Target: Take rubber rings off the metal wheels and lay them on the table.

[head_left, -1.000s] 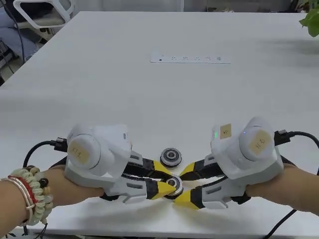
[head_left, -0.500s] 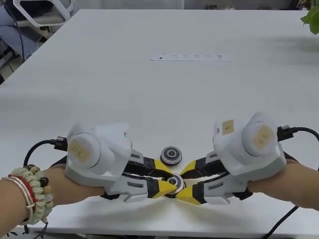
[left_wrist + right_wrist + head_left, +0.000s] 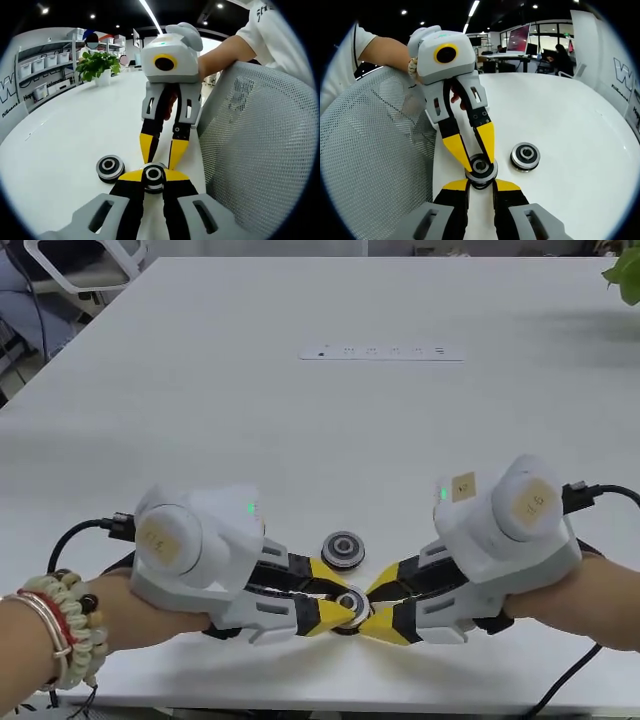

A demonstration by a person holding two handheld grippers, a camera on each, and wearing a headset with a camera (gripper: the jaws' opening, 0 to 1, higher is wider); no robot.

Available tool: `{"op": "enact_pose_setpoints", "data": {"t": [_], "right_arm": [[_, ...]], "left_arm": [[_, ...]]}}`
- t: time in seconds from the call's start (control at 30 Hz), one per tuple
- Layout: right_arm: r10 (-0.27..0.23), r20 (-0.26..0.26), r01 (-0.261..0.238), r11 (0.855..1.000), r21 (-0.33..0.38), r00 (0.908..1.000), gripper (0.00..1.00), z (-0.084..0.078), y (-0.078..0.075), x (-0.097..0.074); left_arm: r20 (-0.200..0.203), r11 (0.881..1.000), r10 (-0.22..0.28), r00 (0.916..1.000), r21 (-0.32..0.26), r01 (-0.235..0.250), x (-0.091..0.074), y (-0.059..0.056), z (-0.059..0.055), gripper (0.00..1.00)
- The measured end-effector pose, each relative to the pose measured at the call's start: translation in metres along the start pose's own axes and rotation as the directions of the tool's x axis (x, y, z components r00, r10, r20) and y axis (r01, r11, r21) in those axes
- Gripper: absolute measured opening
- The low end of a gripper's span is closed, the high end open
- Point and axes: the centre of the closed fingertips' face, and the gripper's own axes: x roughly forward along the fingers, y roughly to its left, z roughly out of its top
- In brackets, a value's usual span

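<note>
A small metal wheel with a black rubber ring (image 3: 350,602) hangs just above the table's near edge, pinched from both sides. My left gripper (image 3: 330,610) is shut on it from the left and my right gripper (image 3: 375,614) from the right, yellow tips crossing at the wheel. In the left gripper view the wheel (image 3: 153,176) sits between my own tips, with the right gripper (image 3: 162,147) opposite. The right gripper view has the wheel (image 3: 481,168) above my own tips and the left gripper (image 3: 472,147) clamped on it. A second ringed wheel (image 3: 343,549) lies flat on the table just beyond.
The white table (image 3: 320,440) stretches far ahead, with a flush socket strip (image 3: 380,352) near its middle. A plant (image 3: 625,275) stands at the far right corner. A mesh chair back (image 3: 250,145) is close behind the near edge, and cables trail from both grippers.
My right gripper has moved in from the right and narrowed its jaws onto the wheel held by my left gripper. The left gripper and the second wheel have stayed put.
</note>
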Motion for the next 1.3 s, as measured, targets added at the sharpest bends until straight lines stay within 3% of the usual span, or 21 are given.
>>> {"op": "enact_pose_setpoints", "data": {"t": [0.63,0.7,0.77,1.2,1.3], "right_arm": [[0.004,-0.01,-0.004,1.0,-0.006,0.9999,0.12,-0.002,0.0013,-0.0009],[-0.011,-0.028,0.01,1.0,-0.028,0.9996,0.04,-0.0058,-0.0015,-0.0018],[-0.002,-0.024,0.002,1.0,0.008,0.9997,0.03,-0.0061,-0.0005,-0.002],[-0.018,-0.04,0.017,1.0,-0.014,0.999,0.0,-0.0059,-0.0025,-0.0014],[-0.024,-0.048,0.025,1.0,0.012,0.9986,0.0,-0.0059,-0.0048,-0.0021]], "left_arm": [[0.0,1.0,-0.005,1.0,0.006,0.005,0.0005,-0.0013,0.0004,0.08],[0.0,1.0,-0.006,1.0,0.006,0.006,0.0006,-0.0014,0.0004,0.08],[0.0,1.0,-0.006,1.0,0.007,0.006,0.0005,-0.0013,0.0003,0.08],[0.001,1.0,-0.003,1.0,0.007,0.003,0.001,-0.0006,0.0,0.08],[0.0,1.0,-0.001,1.0,0.009,0.001,0.0012,-0.0002,0.0,0.08]]}}
